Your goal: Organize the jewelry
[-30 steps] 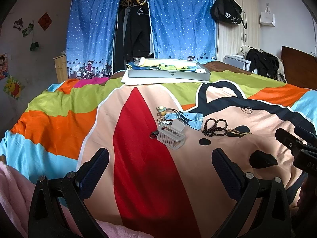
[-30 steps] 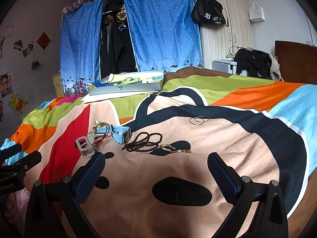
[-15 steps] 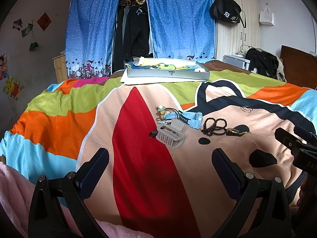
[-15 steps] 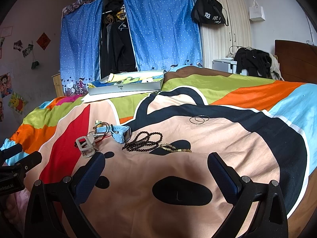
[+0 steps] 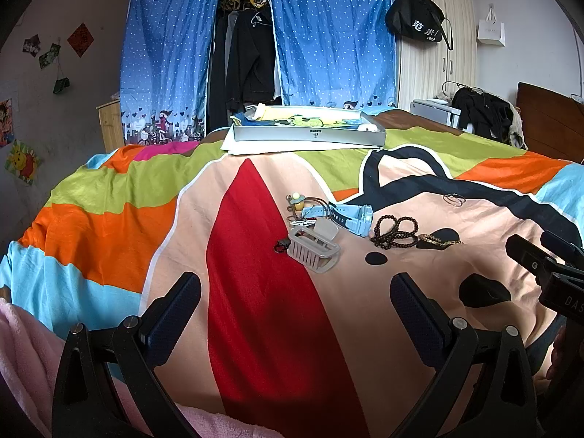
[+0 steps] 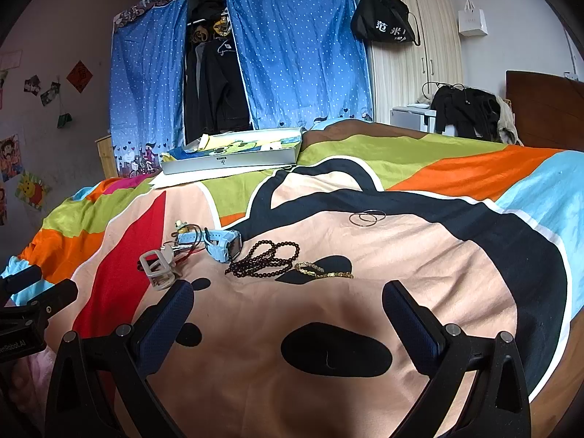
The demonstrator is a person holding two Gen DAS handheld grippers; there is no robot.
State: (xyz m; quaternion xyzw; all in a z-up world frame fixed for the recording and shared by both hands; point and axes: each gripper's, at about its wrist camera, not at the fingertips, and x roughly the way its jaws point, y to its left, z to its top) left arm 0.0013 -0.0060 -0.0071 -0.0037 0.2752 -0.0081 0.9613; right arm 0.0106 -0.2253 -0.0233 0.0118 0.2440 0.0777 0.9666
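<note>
The jewelry is lying loose in a small cluster on the bed (image 5: 109,200), out in the middle of the cartoon-print cover and well short of its far edge. A string of dark beads (image 6: 266,257) is coiled there, with a gold chain (image 6: 323,272) just beside it and a pale blue watch (image 6: 224,242) touching a tangle of cords and a small charm (image 5: 296,200). A grey plastic clip (image 5: 314,252) is sitting at the near end of the cluster, and two thin rings (image 6: 367,217) are lying apart, off toward the bed's right edge. A shallow grey tray (image 5: 308,135) is resting at the far edge of the bed, holding printed papers as far as can be seen.

Nothing appears sorted yet: every piece is sitting on the cover, none gathered or lifted, so the task looks to be barely at its start and all of it is left.

The left gripper (image 5: 295,292) is hovering low near the bed's near edge, pointing at the clip, its jaws spread wide and holding nothing. The right gripper (image 6: 288,303) is hovering alongside, aimed toward the beads and chain, its jaws likewise wide apart and empty.
</note>
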